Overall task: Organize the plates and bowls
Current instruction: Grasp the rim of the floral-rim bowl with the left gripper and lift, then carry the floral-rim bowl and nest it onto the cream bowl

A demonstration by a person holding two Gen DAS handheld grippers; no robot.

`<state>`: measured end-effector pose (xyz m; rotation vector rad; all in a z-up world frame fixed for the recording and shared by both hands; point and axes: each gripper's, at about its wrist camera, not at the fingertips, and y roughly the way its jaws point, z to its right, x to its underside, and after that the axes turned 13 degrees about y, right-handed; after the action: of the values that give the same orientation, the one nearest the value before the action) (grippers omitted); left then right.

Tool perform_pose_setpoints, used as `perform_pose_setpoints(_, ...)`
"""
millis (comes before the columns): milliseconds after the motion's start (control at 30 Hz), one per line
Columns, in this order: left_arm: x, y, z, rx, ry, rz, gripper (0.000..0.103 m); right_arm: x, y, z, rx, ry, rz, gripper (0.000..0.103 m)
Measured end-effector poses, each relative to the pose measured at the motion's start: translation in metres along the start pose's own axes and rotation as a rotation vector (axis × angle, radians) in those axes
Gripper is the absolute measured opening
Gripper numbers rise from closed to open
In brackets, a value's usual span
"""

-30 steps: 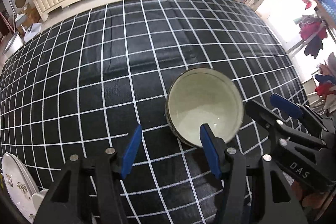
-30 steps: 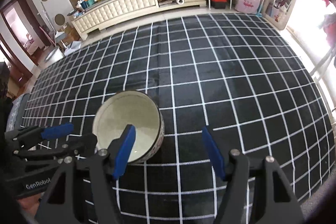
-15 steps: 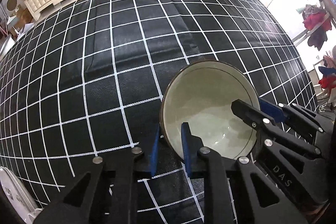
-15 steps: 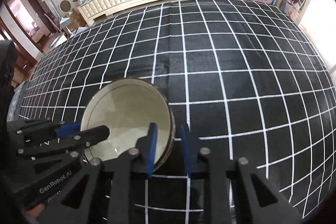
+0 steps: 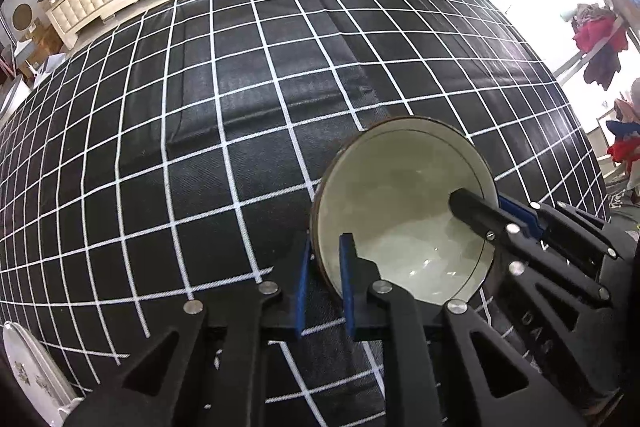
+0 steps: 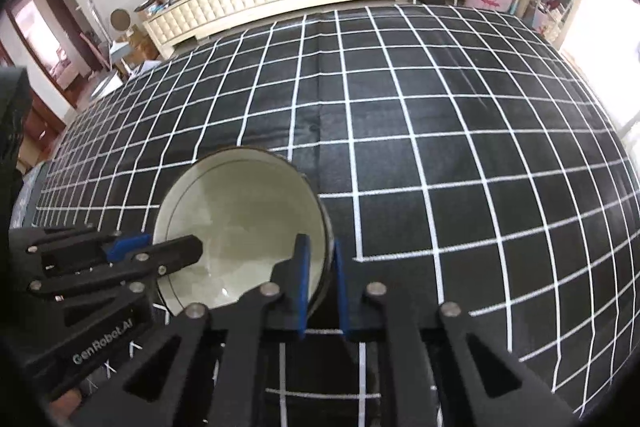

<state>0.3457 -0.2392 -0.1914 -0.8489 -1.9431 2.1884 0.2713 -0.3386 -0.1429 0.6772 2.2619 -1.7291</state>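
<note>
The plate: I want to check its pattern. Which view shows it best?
Left wrist view: the plate shows at the bottom-left corner, white with small floral marks, cut off by the frame edge. The right wrist view shows none of it.

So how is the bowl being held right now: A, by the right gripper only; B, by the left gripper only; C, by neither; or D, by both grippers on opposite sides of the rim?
D: the left gripper and right gripper each pinch the bowl rim.
</note>
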Motion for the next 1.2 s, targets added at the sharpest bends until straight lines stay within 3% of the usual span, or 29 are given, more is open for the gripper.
perform_pose_setpoints(167,0.008,-0.022,-0.003,-0.008,-0.004,0.008,0.008,0.003,-0.025,-0.015,-0.013,-0.003,0.024,0.012)
perform_pose_setpoints(567,0.042,-0.12,-0.025,-0.042,-0.041,0.124,0.008,0.012,-0.082,-0.068,-0.044,-0.055,0.091,0.011)
perform_pose_setpoints(800,0.081,-0.174,-0.055,-0.067,-0.098,0.188,0.008,0.023,-0.104,-0.109,-0.085,-0.097,0.103,0.011)
perform_pose_setpoints(1067,0.125,-0.204,-0.083,-0.114,-0.145,0.205,0.008,0.045,-0.109,-0.156,-0.12,-0.153,0.078,0.01)
perform_pose_setpoints(1200,0.145,-0.201,-0.092,-0.125,-0.163,0.185,0.008,0.057,-0.102,-0.174,-0.121,-0.174,0.047,0.01)
